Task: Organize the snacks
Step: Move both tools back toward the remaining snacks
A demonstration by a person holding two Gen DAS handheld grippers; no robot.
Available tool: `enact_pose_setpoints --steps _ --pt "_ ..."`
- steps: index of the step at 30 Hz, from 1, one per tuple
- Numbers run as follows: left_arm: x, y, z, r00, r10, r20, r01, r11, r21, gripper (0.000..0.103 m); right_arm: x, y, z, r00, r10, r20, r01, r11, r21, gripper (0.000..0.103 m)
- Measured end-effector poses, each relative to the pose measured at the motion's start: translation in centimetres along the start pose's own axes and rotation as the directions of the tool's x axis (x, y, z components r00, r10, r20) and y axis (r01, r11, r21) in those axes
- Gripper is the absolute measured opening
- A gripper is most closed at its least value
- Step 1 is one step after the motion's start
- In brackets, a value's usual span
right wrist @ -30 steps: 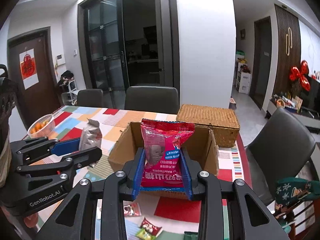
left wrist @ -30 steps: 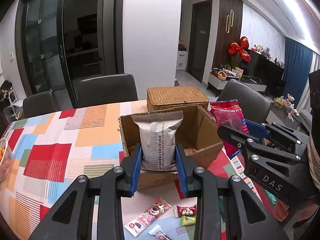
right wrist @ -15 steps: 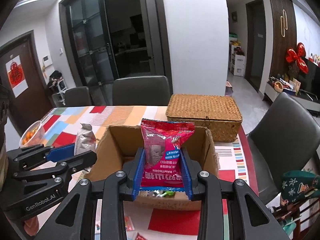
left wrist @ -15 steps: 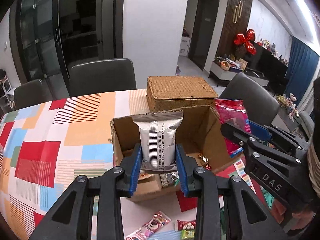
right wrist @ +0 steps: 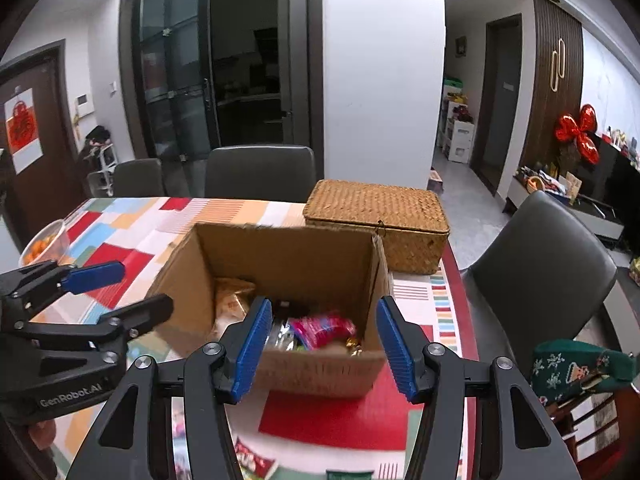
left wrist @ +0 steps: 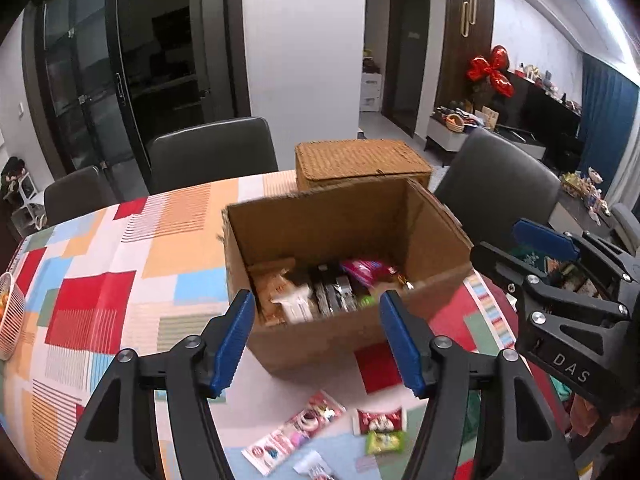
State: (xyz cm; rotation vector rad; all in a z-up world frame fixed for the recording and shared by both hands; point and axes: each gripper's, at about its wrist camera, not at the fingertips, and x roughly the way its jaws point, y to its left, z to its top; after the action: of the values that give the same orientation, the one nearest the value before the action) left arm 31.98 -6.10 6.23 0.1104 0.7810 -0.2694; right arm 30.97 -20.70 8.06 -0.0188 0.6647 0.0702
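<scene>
Both packets have left the tongs: left tongs [left wrist: 316, 338] and right tongs [right wrist: 324, 342] are opening, nothing between them, above one cardboard box [left wrist: 436, 220] holding several snacks [left wrist: 360, 272]; four packets [left wrist: 378, 420] lie on the desk [left wrist: 120, 264].

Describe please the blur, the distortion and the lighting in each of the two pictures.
Left wrist view: straight door frames bow from the fisheye lens, the snacks in the cardboard box are smeared, a ceiling light strip glares at top right. Right wrist view: the same bowing, the packets in the box and on the tablecloth are blurred, the lighting is even and soft.
</scene>
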Motion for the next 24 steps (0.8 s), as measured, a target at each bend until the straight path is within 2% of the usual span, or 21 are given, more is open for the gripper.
enact_pose_setpoints --steps 3,9,14,16,24 --pt "-1.6 -0.9 -1.4 1.000 0.006 0.012 -0.006 1.000 0.016 0.064 -1.8 0.0 -1.5 1.000 -0.010 0.014 0.010 1.000 -0.008 0.061" --pt "-5.2 -3.0 -4.0 0.998 -0.017 0.055 0.015 0.999 0.047 0.068 -5.4 -0.6 -4.0 0.999 0.002 0.036 -0.003 1.000 0.004 0.061" --pt "-6.7 -4.4 -6.2 0.998 -0.042 0.047 0.040 0.998 0.048 0.070 -7.5 -0.8 -6.1 0.999 0.017 0.032 -0.018 1.000 0.026 0.062" --pt "-6.8 -4.8 -7.3 0.998 -0.053 0.033 0.051 0.998 0.040 0.071 -8.0 -0.9 -7.0 0.999 0.012 0.030 -0.013 0.999 0.035 0.067" --pt "-4.6 -6.3 -12.0 0.992 -0.094 -0.080 0.097 0.994 0.039 0.072 -8.1 -1.2 -12.4 0.999 -0.002 -0.051 0.005 0.999 0.052 0.067"
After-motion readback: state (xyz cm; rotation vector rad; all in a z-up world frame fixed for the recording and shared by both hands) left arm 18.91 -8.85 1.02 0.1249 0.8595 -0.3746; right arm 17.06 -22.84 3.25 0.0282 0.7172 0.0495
